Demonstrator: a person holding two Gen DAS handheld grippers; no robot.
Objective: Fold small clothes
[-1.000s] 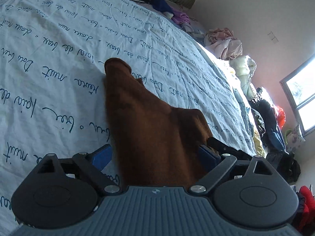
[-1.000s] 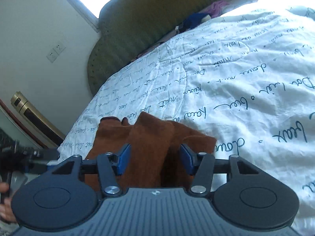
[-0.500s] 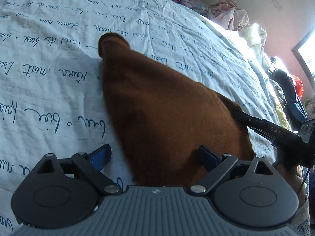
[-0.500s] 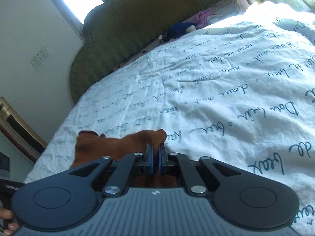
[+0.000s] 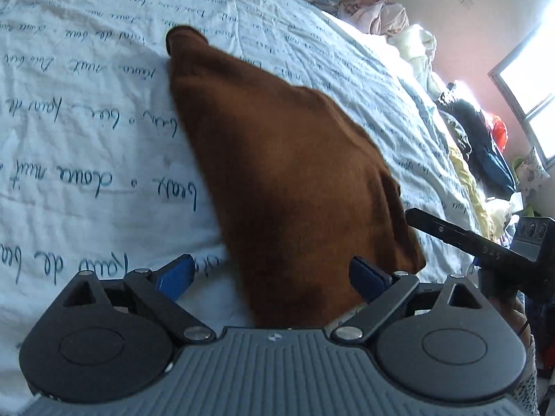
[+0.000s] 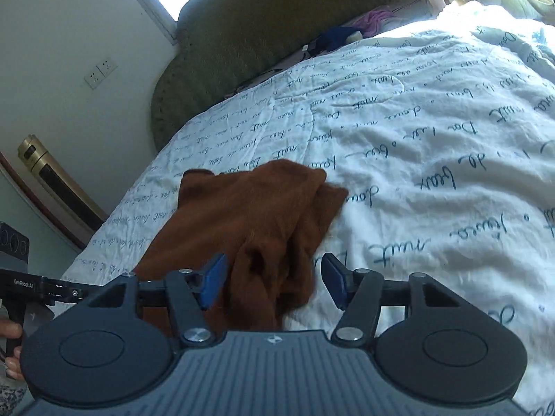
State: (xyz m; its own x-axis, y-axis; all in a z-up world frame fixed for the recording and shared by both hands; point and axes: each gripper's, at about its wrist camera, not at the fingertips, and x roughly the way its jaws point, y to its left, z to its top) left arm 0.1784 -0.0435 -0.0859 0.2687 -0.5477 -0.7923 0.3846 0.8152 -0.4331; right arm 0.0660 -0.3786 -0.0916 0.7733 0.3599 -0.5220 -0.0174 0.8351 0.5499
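Observation:
A small brown knitted garment [image 5: 284, 173] lies on the white bedspread [image 5: 86, 159] with blue handwriting print. In the left wrist view its near end runs between the open blue pads of my left gripper [image 5: 274, 274]. In the right wrist view the same garment [image 6: 249, 215] lies bunched, and my right gripper [image 6: 274, 280] is open with a fold of it between the spread pads. The right gripper's black finger shows at the right of the left wrist view [image 5: 461, 235]; the left gripper shows at the left edge of the right wrist view [image 6: 41, 287].
Heaps of clothes [image 5: 385, 17] lie along the far side of the bed. A green headboard [image 6: 277, 24] stands at the back, with a window [image 5: 534, 83] and a wall socket [image 6: 100, 72]. A gold appliance [image 6: 52, 173] stands beside the bed.
My right gripper was open, shut on the brown garment half a second ago, and is now open again. The garment has spread out flatter toward the left gripper.

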